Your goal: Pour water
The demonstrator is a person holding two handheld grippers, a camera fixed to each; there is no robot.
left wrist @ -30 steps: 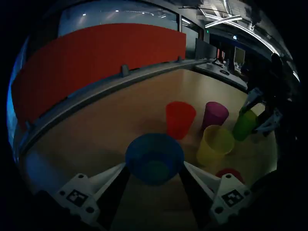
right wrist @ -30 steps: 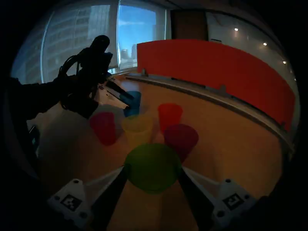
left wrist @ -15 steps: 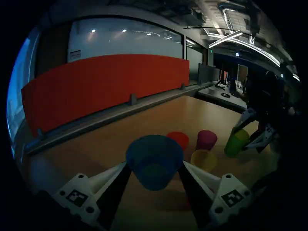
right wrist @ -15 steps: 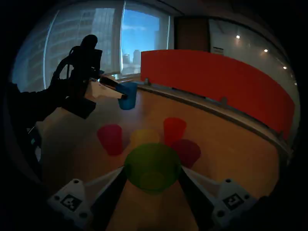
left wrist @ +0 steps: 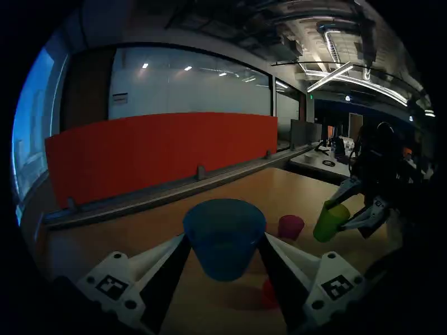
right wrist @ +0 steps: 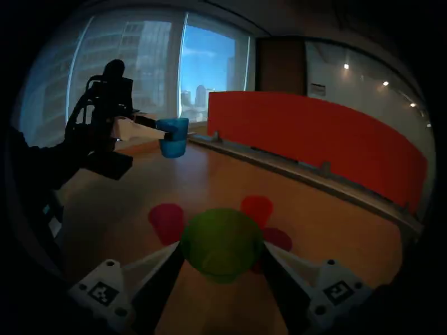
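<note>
Squeezing translucent plastic, left jaws hold a blue cup (left wrist: 224,239), right jaws a green cup (right wrist: 222,243).

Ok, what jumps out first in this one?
A blue cup clamped in the left gripper, front and centre of the left gripper view, and a green cup clamped likewise in the right gripper, both held above the wooden table. Behind them, a long bright red partition runs along the table's far edge.

The 2 views are dimly lit; daylight is admitted through the window (right wrist: 215,72), glare is thrown by ceiling strips (left wrist: 335,75), edges are bent.
</note>
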